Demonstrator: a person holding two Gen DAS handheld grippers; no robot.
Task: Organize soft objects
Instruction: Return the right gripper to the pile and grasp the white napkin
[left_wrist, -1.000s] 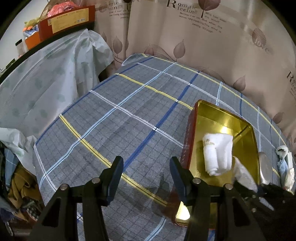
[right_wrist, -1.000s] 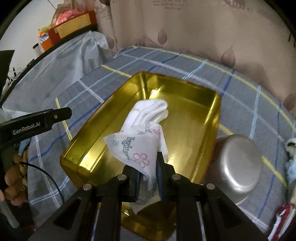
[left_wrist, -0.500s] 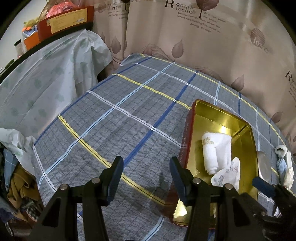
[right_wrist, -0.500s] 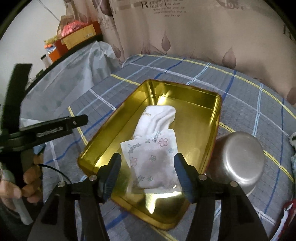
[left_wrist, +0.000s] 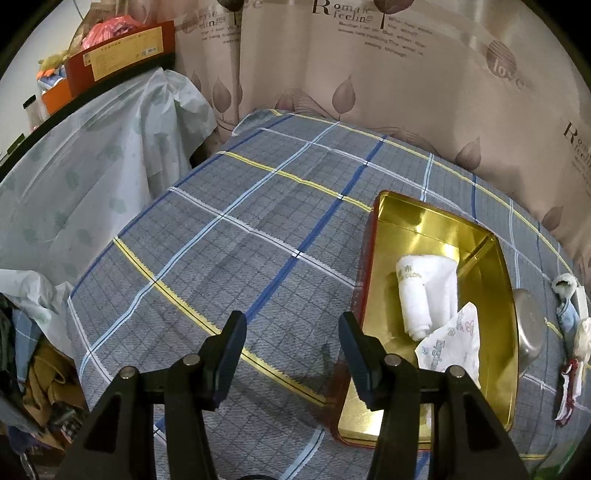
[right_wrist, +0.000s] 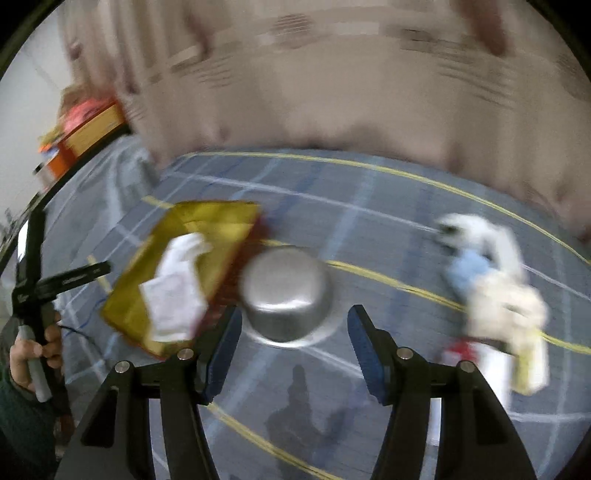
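Near the desk's right edge lies a limp heap of cloths (right_wrist: 495, 291): light and floppy, best pinched at a bunched fold. Both grippers, left gripper (left_wrist: 291, 354) and right gripper (right_wrist: 293, 347), stand wide and empty. A rolled towel (left_wrist: 424, 295) sits in the gold tin (left_wrist: 373, 266).

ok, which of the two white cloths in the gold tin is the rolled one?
The plain white rolled towel with printed lettering, farther into the gold tin; the flower-print cloth lies loosely unfolded nearer the camera.
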